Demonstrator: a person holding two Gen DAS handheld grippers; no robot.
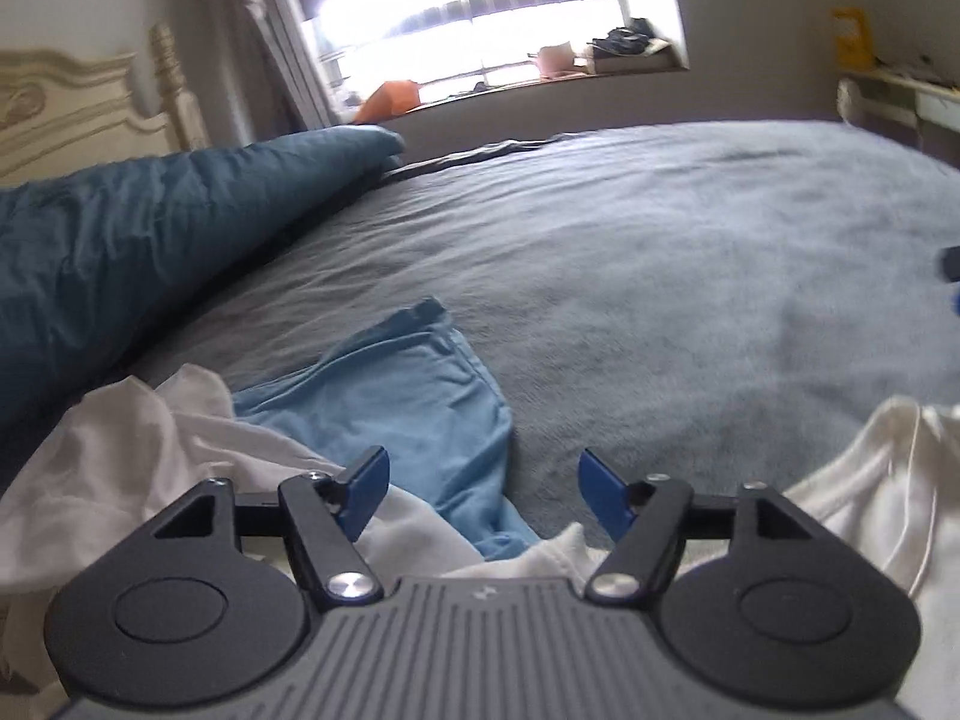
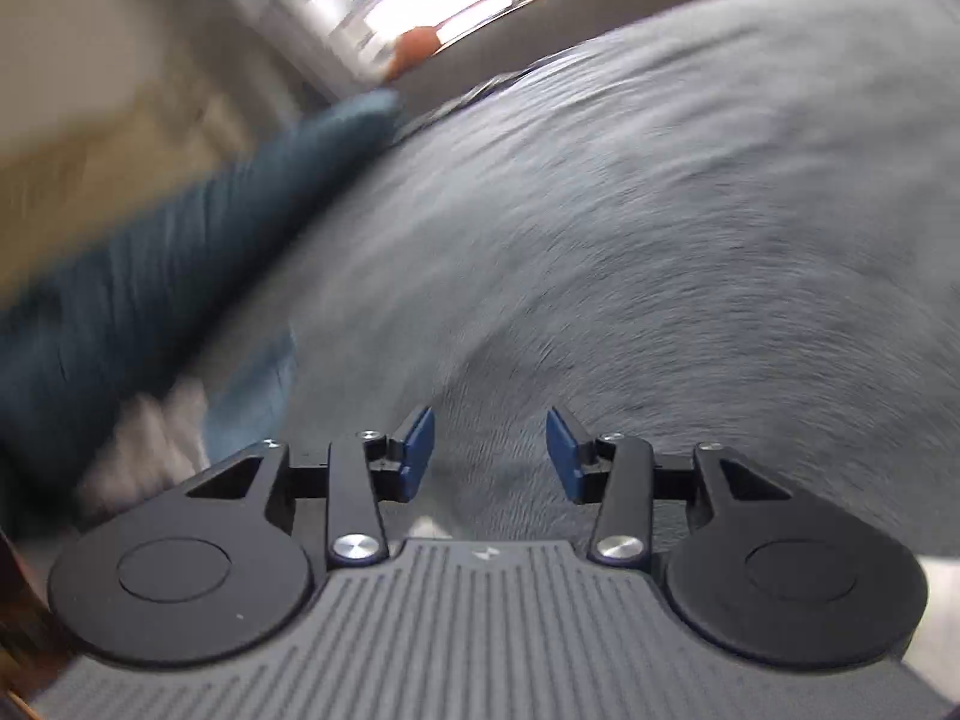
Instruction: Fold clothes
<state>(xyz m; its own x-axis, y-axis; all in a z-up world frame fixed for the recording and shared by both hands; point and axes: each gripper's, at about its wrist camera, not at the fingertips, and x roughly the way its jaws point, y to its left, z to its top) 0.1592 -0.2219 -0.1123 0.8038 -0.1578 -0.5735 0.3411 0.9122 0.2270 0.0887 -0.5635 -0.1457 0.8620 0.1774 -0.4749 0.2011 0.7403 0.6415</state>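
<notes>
While both grippers' fingers stand apart grasping nothing, the left gripper hovers over a light-blue garment.

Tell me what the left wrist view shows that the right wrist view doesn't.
Left wrist only: a sharp look at the light blue garment, white clothes beside it, another white garment at right, and the headboard.

Right wrist only: nothing distinct; its picture is motion-blurred.

Both: the grey bedspread, the teal pillow, the bright window, and each view's own gripper, left gripper and right gripper, fingers apart and empty.
</notes>
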